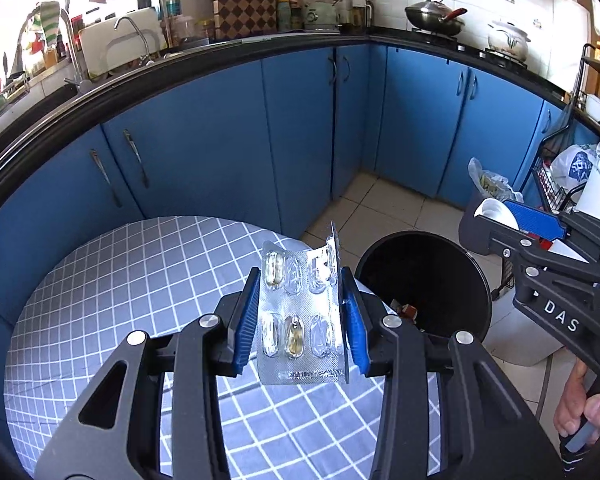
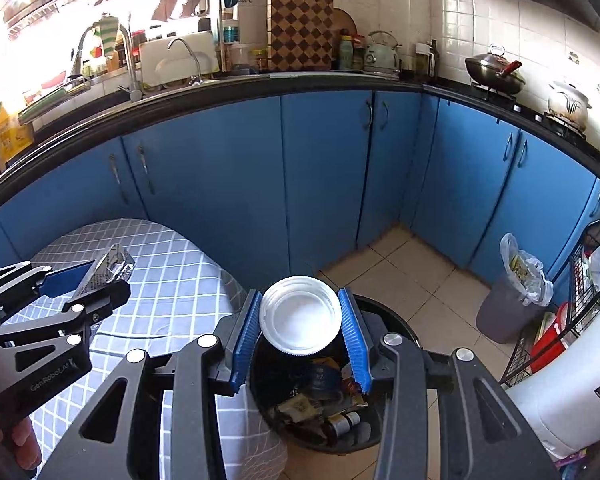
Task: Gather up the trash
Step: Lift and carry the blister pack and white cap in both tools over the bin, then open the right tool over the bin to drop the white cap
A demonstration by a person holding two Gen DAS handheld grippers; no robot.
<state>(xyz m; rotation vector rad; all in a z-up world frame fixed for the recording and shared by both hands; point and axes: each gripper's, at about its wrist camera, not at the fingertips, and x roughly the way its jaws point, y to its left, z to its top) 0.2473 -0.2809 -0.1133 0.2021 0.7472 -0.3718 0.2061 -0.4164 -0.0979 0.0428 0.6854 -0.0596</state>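
My left fingers [image 1: 302, 312] are clamped on one silver foil blister pack [image 1: 300, 308] with eight pockets in two rows of four; two of them hold yellowish capsules. I hold it above the desk with the grey grid-pattern cloth [image 1: 100, 300], near the desk's right edge. My right fingers [image 2: 300, 322] are clamped on one round white plastic lid [image 2: 300, 318], directly above the one round black trash bin [image 2: 396, 328] on the floor, beside that same desk edge.
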